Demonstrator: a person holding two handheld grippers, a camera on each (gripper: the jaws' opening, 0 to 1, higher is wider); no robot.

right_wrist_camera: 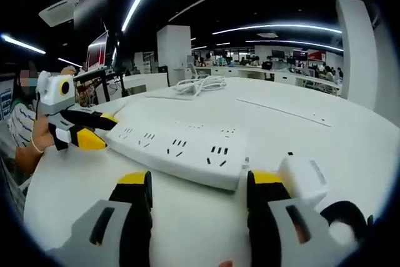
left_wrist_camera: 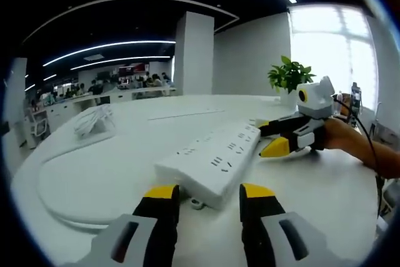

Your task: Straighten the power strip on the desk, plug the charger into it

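Observation:
A white power strip (left_wrist_camera: 212, 157) lies flat on the white desk (left_wrist_camera: 94, 179). My left gripper (left_wrist_camera: 209, 195) is open, its yellow-tipped jaws standing either side of the strip's near end. My right gripper (left_wrist_camera: 275, 137) comes in from the right, open at the strip's far end. In the right gripper view the power strip (right_wrist_camera: 178, 145) lies crosswise just ahead of my open right gripper (right_wrist_camera: 200, 182). A white charger (right_wrist_camera: 303, 176) sits beside the right jaw, with a dark cable (right_wrist_camera: 344, 217) behind it. My left gripper (right_wrist_camera: 97, 130) is open at the strip's left end.
A bundle of white cable (left_wrist_camera: 94, 120) lies further back on the desk, and a potted plant (left_wrist_camera: 289, 74) stands near the window. A person's hand (left_wrist_camera: 350, 139) holds the right gripper. Office desks and people fill the background.

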